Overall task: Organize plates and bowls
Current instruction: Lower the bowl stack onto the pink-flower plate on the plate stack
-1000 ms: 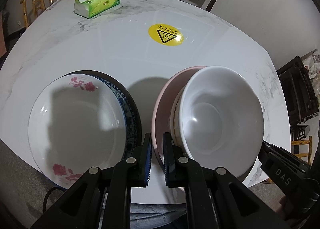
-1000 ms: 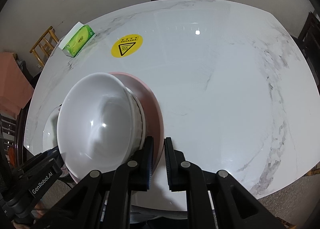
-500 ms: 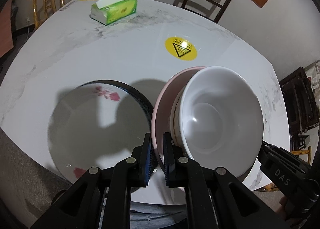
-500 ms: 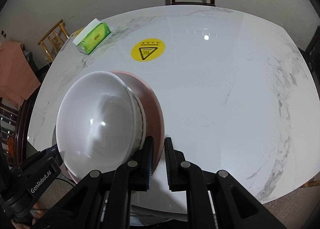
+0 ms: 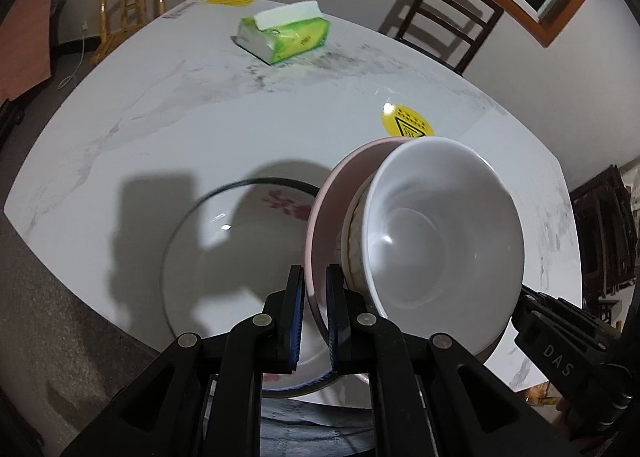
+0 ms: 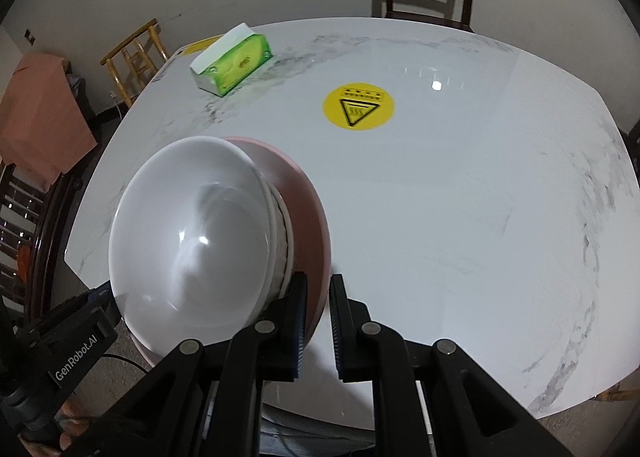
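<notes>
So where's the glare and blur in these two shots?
Left wrist view: the floral plate is motion-blurred under hard shadows, and glare washes the yellow sticker. Right wrist view: a lamp reflection dots the table, and highlights streak the white bowl.

White bowl point(image 5: 436, 225) on pink plate point(image 5: 320, 225)
</notes>
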A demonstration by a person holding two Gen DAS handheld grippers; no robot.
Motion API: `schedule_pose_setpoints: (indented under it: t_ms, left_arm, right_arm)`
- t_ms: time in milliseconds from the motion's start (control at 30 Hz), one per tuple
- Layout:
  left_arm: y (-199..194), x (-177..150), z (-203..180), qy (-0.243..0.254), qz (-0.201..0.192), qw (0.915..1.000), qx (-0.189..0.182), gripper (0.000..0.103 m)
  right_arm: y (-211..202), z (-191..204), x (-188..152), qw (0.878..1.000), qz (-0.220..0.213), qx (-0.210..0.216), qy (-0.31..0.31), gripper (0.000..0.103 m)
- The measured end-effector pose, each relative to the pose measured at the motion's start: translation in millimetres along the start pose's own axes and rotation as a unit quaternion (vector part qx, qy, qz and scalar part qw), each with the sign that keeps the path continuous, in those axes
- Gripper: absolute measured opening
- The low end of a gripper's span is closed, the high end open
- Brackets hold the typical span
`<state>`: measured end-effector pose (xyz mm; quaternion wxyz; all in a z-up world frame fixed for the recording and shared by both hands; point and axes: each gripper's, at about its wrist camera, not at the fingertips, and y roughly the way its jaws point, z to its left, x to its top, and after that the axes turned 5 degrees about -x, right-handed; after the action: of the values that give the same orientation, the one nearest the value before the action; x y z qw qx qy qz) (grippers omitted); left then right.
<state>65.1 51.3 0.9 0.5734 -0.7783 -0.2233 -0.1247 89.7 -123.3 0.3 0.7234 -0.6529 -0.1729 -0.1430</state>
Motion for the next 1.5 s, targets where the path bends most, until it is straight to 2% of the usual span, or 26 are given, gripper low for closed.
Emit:
schedule_pose_setpoints:
  t_ms: [600, 967, 1267, 1500]
  left_arm:
    - [-9, -2, 64, -0.046, -0.004, 0.9985, 0.031, 0.006]
    - [-3, -4, 83, -0.056, 0.005, 0.9980, 0.028, 0.006]
    - [-1, -7, 86, -0.050, -0.002, 0.9984, 0.025, 0.006]
    - [-2, -8, 82, -0.033, -0.018, 0.9983, 0.044, 0.009]
  right_arm:
    - [29, 63, -1, 0.998, 0.035, 0.017, -0.047, 0.012]
    - [40, 78, -4, 0.997, 0.048, 0.011, -0.052, 0.012]
    - [40, 78, -8, 0.998, 0.039, 0.013, -0.043, 0.014]
    - [38, 79, -10, 0.999, 0.016, 0.004, -0.049, 0.016]
